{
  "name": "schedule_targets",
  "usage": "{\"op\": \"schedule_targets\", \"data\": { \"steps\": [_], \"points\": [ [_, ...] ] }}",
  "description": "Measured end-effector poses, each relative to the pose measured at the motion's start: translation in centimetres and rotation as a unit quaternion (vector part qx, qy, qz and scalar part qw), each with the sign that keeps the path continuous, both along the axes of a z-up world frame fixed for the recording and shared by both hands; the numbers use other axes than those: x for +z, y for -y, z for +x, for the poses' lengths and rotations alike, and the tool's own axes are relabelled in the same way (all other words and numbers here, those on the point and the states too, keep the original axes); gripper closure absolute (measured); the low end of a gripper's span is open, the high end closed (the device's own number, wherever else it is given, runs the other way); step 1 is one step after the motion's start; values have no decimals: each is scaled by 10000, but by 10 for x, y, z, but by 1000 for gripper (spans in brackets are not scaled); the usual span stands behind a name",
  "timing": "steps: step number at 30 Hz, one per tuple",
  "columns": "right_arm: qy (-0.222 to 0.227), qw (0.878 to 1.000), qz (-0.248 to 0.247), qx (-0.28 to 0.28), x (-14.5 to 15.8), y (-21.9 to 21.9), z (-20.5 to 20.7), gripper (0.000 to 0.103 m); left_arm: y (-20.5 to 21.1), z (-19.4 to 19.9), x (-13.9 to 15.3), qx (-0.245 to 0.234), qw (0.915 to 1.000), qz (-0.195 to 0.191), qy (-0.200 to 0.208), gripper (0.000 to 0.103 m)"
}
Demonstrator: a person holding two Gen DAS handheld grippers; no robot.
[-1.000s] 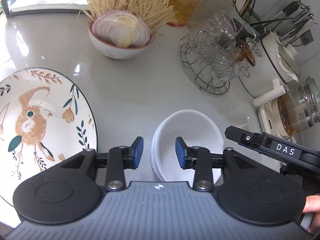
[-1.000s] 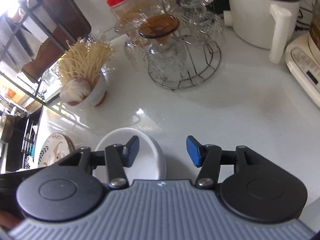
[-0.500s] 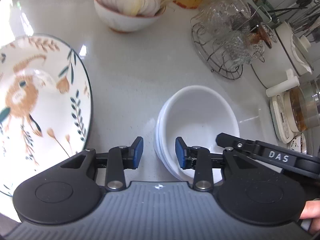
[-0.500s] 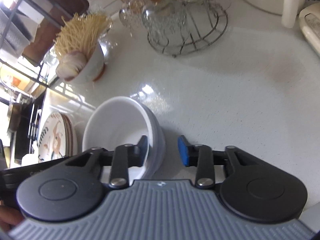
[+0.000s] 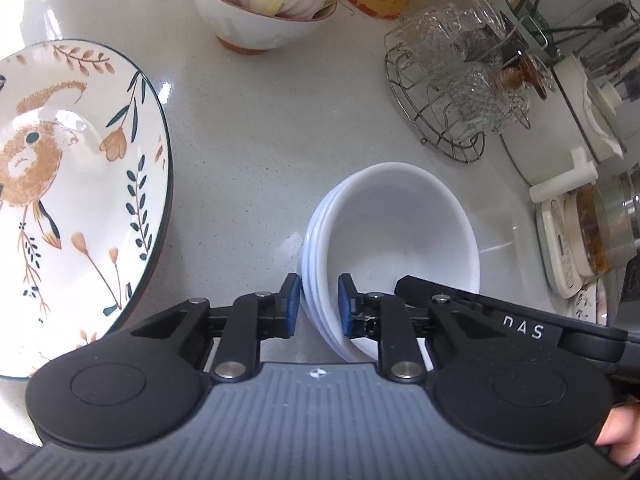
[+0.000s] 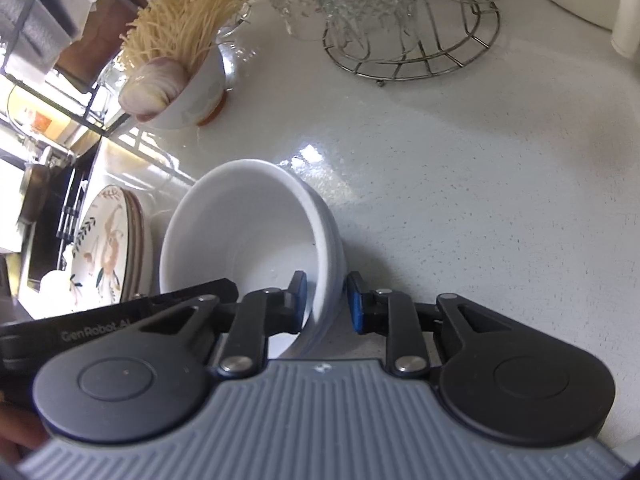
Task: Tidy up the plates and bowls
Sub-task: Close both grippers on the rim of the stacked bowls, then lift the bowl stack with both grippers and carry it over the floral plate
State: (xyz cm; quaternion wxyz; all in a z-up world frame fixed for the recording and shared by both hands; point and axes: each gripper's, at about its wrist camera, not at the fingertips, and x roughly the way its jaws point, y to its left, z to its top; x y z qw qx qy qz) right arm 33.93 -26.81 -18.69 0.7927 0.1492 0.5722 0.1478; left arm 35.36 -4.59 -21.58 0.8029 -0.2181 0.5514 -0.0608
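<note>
1. White bowls (image 5: 394,236): they sit nested in one stack, and three rims show on its left side (there could be more below; I cannot tell). The stack sits on the grey counter (image 5: 256,128).
2. Painted plates (image 5: 80,184): the right wrist view shows a stack of about three edges (image 6: 134,248), with a squirrel and leaves drawn on the top one. The plates lie to the left of the white bowls, near them but not touching.
3. One bowl of onion slices and noodles (image 5: 264,8) stands behind the white bowls, well apart. One wire rack of glass cups (image 5: 452,92) stands behind the white bowls, to the right.
4. Left gripper (image 5: 318,304): its two blue pads are on the left wall of the white bowls, one pad outside and one inside. They look squeezed on the wall.
5. Right gripper (image 6: 326,300): its pads are on the right wall of the same white bowls, one inside and one outside. They look very close to the wall, but I cannot tell if they press it.
6. Both grippers come at the white bowls from the near side, one on each side of the stack. A bit of a hand (image 5: 622,440) shows behind the left gripper.
</note>
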Motion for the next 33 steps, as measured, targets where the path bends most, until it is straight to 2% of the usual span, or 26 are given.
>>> {"op": "schedule_targets", "data": {
  "steps": [8,13,24,33],
  "points": [
    [-11,10000,-38,52,5,-2,-2,80,-4,-6,6,-34,10000,-68,-36,80],
    [53,10000,-28,4,21,-2,-5,80,-7,-8,23,-77,9999,-91,8,80],
    [481,9988,44,-24,70,-18,-6,80,-26,-13,78,-79,9988,-28,489,80],
    [804,9965,216,71,92,-46,-5,80,-56,-23,110,66,9964,107,836,80]
  ]
}}
